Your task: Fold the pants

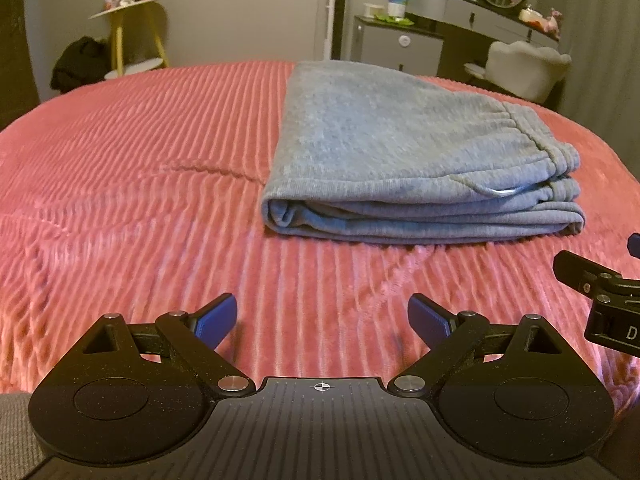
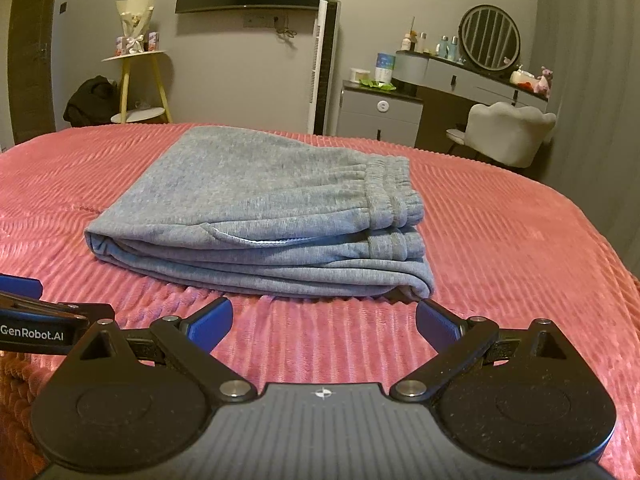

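Grey sweatpants lie folded in a thick flat stack on the pink ribbed bedspread, waistband to the right, folded edge toward me. My left gripper is open over bare bedspread, short of the stack's near left corner, holding nothing. My right gripper is open too, just short of the stack's near edge; its right blue pad is close to the stack's near right corner. Part of the right gripper shows at the right edge of the left wrist view. The left gripper shows at the left edge of the right wrist view.
Beyond the bed stand a yellow-legged side table with a bouquet, a dark bag on the floor, a white tower fan, a grey cabinet, a vanity with a round mirror, and a pale chair.
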`<state>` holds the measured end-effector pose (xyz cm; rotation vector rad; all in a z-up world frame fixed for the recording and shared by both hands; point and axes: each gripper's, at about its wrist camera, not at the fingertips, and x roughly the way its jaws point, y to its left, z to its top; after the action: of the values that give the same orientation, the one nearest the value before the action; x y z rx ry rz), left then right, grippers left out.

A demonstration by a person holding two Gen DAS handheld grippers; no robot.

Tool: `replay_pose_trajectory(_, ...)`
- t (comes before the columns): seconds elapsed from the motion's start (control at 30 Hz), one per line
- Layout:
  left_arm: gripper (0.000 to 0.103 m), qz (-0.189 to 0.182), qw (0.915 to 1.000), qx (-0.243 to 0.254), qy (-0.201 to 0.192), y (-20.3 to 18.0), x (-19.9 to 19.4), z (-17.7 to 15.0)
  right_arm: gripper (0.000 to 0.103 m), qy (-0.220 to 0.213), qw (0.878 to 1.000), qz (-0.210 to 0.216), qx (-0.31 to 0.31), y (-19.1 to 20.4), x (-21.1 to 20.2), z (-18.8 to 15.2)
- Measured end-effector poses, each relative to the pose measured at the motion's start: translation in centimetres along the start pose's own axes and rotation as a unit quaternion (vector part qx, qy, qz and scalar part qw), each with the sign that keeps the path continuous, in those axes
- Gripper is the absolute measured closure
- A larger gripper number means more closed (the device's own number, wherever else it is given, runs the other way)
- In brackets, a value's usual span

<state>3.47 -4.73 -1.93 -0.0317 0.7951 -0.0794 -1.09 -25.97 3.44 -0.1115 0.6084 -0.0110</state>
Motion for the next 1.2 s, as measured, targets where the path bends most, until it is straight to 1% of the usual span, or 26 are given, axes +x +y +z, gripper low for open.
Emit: replay_pose_trajectory(1.2,0.007,0.002,1.0,-0.004,-0.003,0.35,0.06,0.11,0.005,0.007,1.0,-0.002,0.0,-0.25,0.11,-0.04)
